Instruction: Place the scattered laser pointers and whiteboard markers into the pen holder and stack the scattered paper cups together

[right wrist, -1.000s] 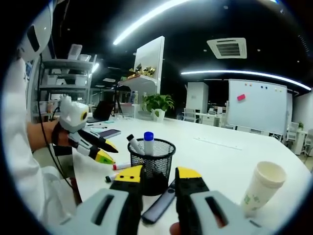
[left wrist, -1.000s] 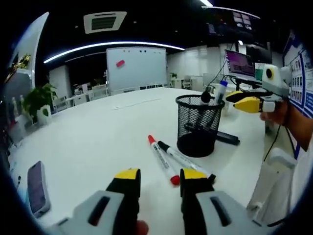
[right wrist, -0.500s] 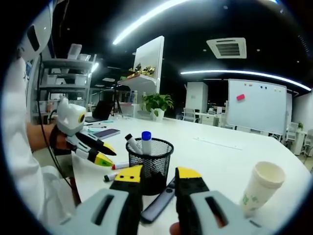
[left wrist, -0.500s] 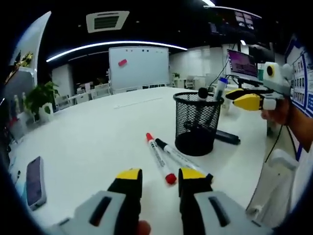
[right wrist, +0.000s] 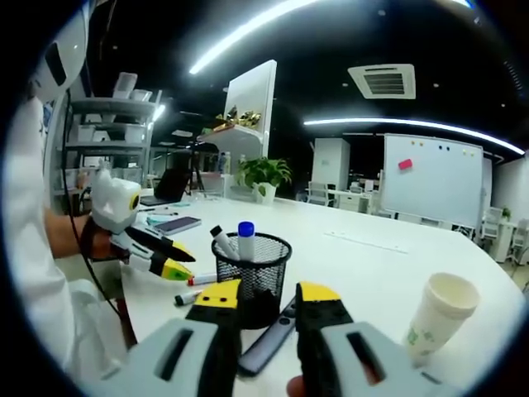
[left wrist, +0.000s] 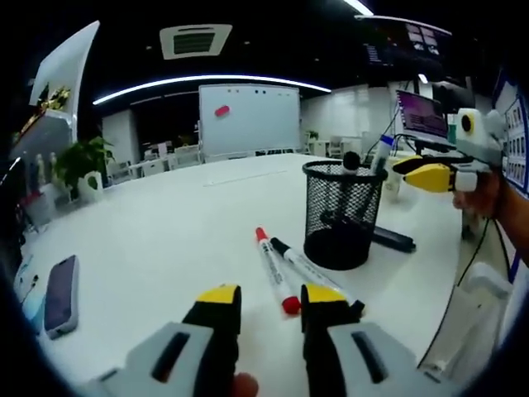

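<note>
A red-capped whiteboard marker [left wrist: 275, 271] and a black-capped one [left wrist: 310, 271] lie side by side on the white table [left wrist: 165, 240]. My left gripper [left wrist: 271, 296] hangs open just short of their near ends. Behind them stands the black mesh pen holder [left wrist: 342, 217] with a blue-capped marker [left wrist: 381, 152] and a dark-tipped pen in it. A dark flat laser pointer [left wrist: 391, 239] lies behind the holder. My right gripper [right wrist: 267, 295] is open, just in front of the pen holder [right wrist: 258, 275] and above the laser pointer [right wrist: 271, 343]. A paper cup [right wrist: 438, 318] stands to the right.
A person's hand holds the right gripper [left wrist: 436, 176] beyond the holder, and the left gripper [right wrist: 159, 256] shows open at the left. A phone [left wrist: 59, 294] lies at the left table edge. A whiteboard [left wrist: 248, 121], a plant [left wrist: 87, 161] and a laptop [left wrist: 421, 116] stand far behind.
The left gripper's camera has shifted a little, so the holder and markers sit slightly further right. In the right gripper view the left gripper has drifted a little to the left. Both stay open.
</note>
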